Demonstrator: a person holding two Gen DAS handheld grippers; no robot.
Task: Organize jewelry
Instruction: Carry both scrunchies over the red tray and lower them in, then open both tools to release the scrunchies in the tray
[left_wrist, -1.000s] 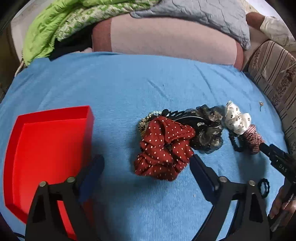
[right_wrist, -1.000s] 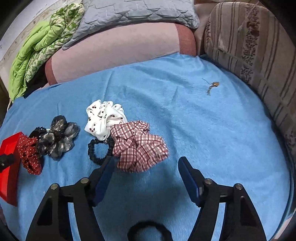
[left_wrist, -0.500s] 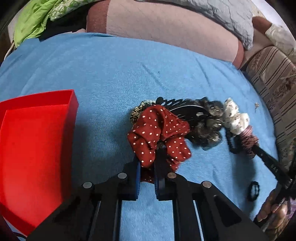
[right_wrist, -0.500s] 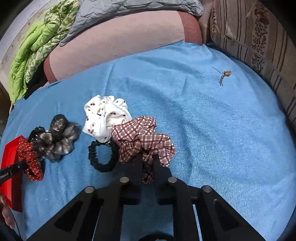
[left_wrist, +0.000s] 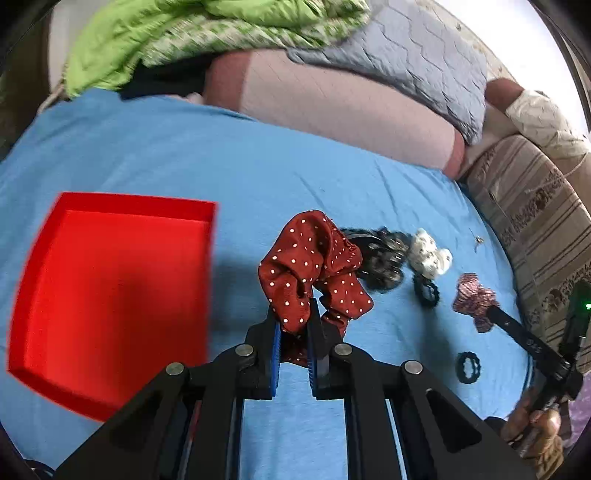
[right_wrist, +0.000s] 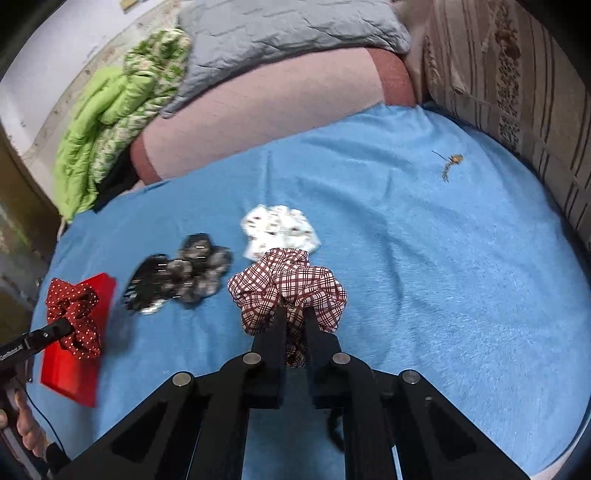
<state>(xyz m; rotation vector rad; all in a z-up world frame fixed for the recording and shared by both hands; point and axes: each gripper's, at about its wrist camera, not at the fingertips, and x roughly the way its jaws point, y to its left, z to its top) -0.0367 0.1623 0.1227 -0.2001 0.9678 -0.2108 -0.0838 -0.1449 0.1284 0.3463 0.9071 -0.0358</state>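
My left gripper (left_wrist: 293, 314) is shut on a red polka-dot scrunchie (left_wrist: 310, 266) and holds it above the blue bedspread, right of the red tray (left_wrist: 110, 295). My right gripper (right_wrist: 295, 317) is shut on a red plaid scrunchie (right_wrist: 288, 284), lifted off the bed. In the right wrist view the polka-dot scrunchie (right_wrist: 74, 314) hangs over the tray's (right_wrist: 74, 376) near edge. A grey-black scrunchie with a dark hair claw (right_wrist: 177, 277) and a white printed scrunchie (right_wrist: 280, 229) lie on the bed. The plaid scrunchie also shows in the left wrist view (left_wrist: 474, 299).
Two small black hair ties (left_wrist: 426, 290) (left_wrist: 468, 366) lie on the bedspread. A small earring or charm (right_wrist: 450, 164) lies far right. Pink bolster (right_wrist: 258, 107), grey pillow and green blanket line the back; a striped cushion (right_wrist: 517, 74) borders the right.
Both grippers closed on their scrunchies and lifted them off the bed. The left one moved toward the red tray with the polka-dot scrunchie.
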